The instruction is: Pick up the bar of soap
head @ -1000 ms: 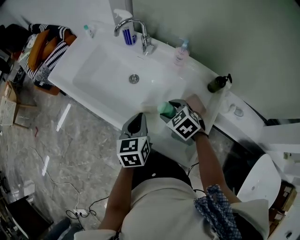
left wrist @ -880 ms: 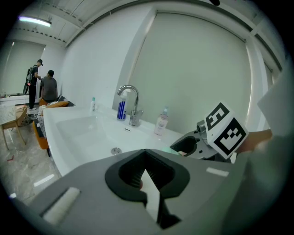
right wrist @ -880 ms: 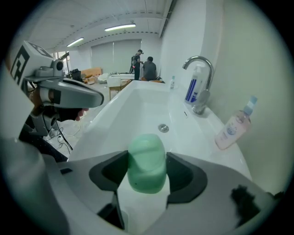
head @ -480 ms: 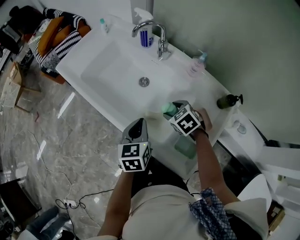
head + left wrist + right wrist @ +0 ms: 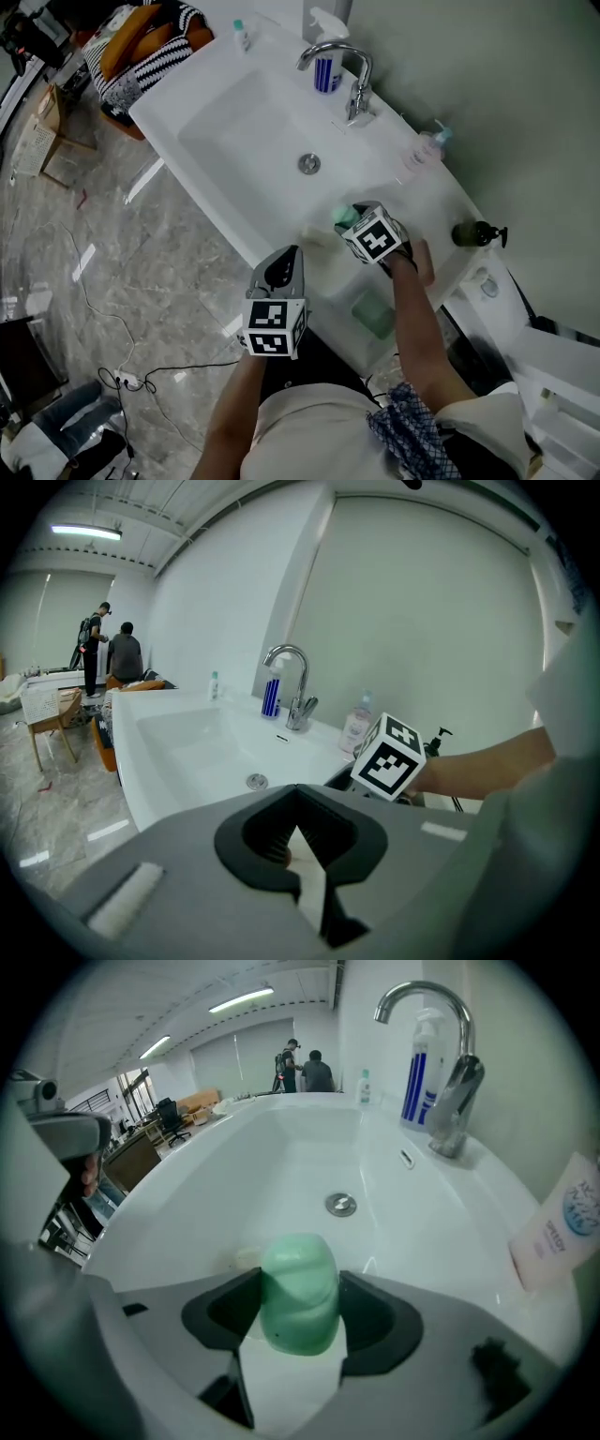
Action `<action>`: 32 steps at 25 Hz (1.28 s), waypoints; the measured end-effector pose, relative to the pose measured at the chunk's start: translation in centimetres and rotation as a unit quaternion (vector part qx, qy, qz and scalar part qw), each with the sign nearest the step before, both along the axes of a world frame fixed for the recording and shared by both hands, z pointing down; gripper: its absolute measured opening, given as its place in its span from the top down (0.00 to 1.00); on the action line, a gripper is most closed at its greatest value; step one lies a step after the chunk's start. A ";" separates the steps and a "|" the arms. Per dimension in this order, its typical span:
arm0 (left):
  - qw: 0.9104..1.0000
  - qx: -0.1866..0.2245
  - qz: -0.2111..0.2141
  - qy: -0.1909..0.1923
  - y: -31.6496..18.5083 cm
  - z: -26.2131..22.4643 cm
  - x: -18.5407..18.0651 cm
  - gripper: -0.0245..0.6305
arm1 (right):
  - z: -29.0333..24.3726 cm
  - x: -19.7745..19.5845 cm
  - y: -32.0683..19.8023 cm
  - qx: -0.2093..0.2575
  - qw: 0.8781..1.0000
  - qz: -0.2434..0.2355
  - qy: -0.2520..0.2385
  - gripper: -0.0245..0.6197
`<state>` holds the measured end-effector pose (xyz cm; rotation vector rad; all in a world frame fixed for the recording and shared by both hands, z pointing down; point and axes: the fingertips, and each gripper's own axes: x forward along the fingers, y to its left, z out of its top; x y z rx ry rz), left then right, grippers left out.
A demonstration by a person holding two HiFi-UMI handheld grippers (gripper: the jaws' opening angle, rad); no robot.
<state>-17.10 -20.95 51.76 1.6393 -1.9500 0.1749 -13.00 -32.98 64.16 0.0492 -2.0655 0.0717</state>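
Observation:
The bar of soap [image 5: 300, 1293] is pale green and rounded. My right gripper [image 5: 298, 1312] is shut on it, with one dark jaw on each side, and holds it above the white basin [image 5: 281, 1176]. In the head view the soap [image 5: 343, 217] and right gripper [image 5: 350, 223] hang over the basin's near right part, right of the drain [image 5: 308, 164]. My left gripper [image 5: 284, 259] is at the sink's front edge, off the soap. In its own view the left gripper [image 5: 298, 803] is shut with nothing in it.
A chrome faucet [image 5: 352, 70] and a blue-and-white bottle [image 5: 328, 67] stand at the back. A pink pump bottle [image 5: 422, 150] and a dark pump bottle [image 5: 473, 233] are on the right counter. A green dish [image 5: 373, 314] lies near the counter's front corner. A basket of clothes [image 5: 141, 42] sits left.
The head view has shifted, so the sink now lies further right in it. My right gripper still holds the soap and is slightly nearer the drain. The left gripper sits a little lower.

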 end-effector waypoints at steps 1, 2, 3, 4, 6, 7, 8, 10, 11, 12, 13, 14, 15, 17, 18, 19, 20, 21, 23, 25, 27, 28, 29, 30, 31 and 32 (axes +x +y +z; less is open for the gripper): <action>1.000 -0.003 0.000 0.002 0.0 0.3 0.1 0.95 | 0.4 -0.3 -0.2 -0.003 1.000 -0.002 0.001 0.54; 1.000 -0.004 -0.004 0.005 0.0 0.5 0.0 0.95 | 0.9 -0.5 -0.4 -0.007 1.000 -0.004 0.003 0.54; 1.000 -0.004 -0.011 0.008 0.0 0.5 0.0 0.95 | 1.4 -0.8 -0.5 -0.012 1.000 -0.005 0.006 0.54; 1.000 -0.003 -0.018 0.010 0.0 0.6 -0.2 0.95 | 2.0 -0.9 -0.6 -0.017 1.000 -0.006 0.009 0.54; 1.000 -0.006 -0.027 0.011 -0.1 0.8 -0.3 0.95 | 3.1 -1.1 -0.8 -0.025 1.000 -0.005 0.017 0.54; 0.999 -0.007 -0.030 0.011 -0.1 1.0 -0.3 0.95 | 3.6 -1.2 -1.0 -0.028 0.999 -0.004 0.021 0.54; 0.999 -0.009 -0.033 0.010 -0.1 1.1 -0.4 0.95 | 4.0 -1.3 -1.1 -0.030 0.999 -0.002 0.022 0.54; 0.999 -0.009 -0.039 0.010 -0.3 1.1 -0.6 0.95 | 4.5 -1.7 -1.5 -0.030 0.999 -0.005 0.024 0.54; 0.999 -0.007 -0.042 0.010 -0.4 1.1 -0.6 0.95 | 4.8 -1.8 -1.6 -0.031 0.999 -0.007 0.027 0.54; 0.999 -0.006 -0.044 0.010 -0.6 1.1 -0.5 0.95 | 5.1 -1.8 -1.6 -0.032 0.999 -0.009 0.031 0.54; 0.999 -0.006 -0.045 0.009 -0.7 1.1 -0.4 0.95 | 5.4 -1.8 -1.5 -0.035 0.999 -0.011 0.034 0.54; 0.999 -0.006 -0.043 0.007 -0.8 1.2 -0.3 0.95 | 5.7 -1.9 -1.4 -0.038 0.998 -0.013 0.037 0.54; 0.999 -0.008 -0.042 0.006 -0.9 1.3 -0.2 0.95 | 6.0 -1.9 -1.4 -0.041 0.998 -0.017 0.040 0.54; 0.999 -0.014 -0.042 0.007 -1.2 1.8 -0.1 0.95 | 6.7 -2.1 -1.3 -0.044 0.997 -0.027 0.050 0.54; 0.999 -0.017 -0.045 0.008 -1.3 2.1 -0.1 0.95 | 7.1 -2.2 -1.4 -0.042 0.997 -0.032 0.057 0.54; 0.999 -0.020 -0.048 0.008 -1.3 2.4 -0.1 0.95 | 7.4 -2.2 -1.5 -0.041 0.997 -0.036 0.062 0.54; 0.998 -0.024 -0.050 0.009 -1.3 2.7 -0.1 0.95 | 7.6 -2.2 -1.5 -0.040 0.996 -0.038 0.066 0.54; 0.998 -0.027 -0.052 0.010 -1.3 3.0 -0.1 0.95 | 7.8 -2.2 -1.5 -0.043 0.996 -0.037 0.067 0.54; 0.998 -0.029 -0.054 0.012 -1.5 3.2 -0.2 0.95 | 8.2 -2.4 -1.5 -0.051 0.996 -0.032 0.067 0.54; 0.998 -0.029 -0.055 0.013 -1.8 3.2 -0.2 0.95 | 8.5 -2.4 -1.5 -0.052 0.995 -0.034 0.074 0.54; 0.998 -0.029 -0.053 0.014 -1.9 3.3 0.0 0.95 | 8.7 -2.2 -1.4 -0.043 0.994 -0.049 0.082 0.54; 0.998 -0.029 -0.053 0.014 -1.9 3.3 0.0 0.95 | 8.8 -2.2 -1.3 -0.040 0.994 -0.056 0.085 0.54; 0.998 -0.030 -0.053 0.013 -1.8 3.2 -0.1 0.95 | 8.9 -2.3 -1.1 -0.041 0.994 -0.057 0.086 0.54; 0.998 -0.031 -0.055 0.011 -1.7 3.2 -0.3 0.95 | 9.0 -2.3 -1.0 -0.045 0.994 -0.053 0.087 0.54; 0.998 -0.033 -0.057 0.008 -1.6 3.2 -0.5 0.95 | 9.2 -2.4 -1.0 -0.049 0.994 -0.047 0.087 0.54; 0.998 -0.035 -0.059 0.005 -1.6 3.2 -0.7 0.95 | 9.2 -2.4 -1.1 -0.053 0.994 -0.041 0.086 0.54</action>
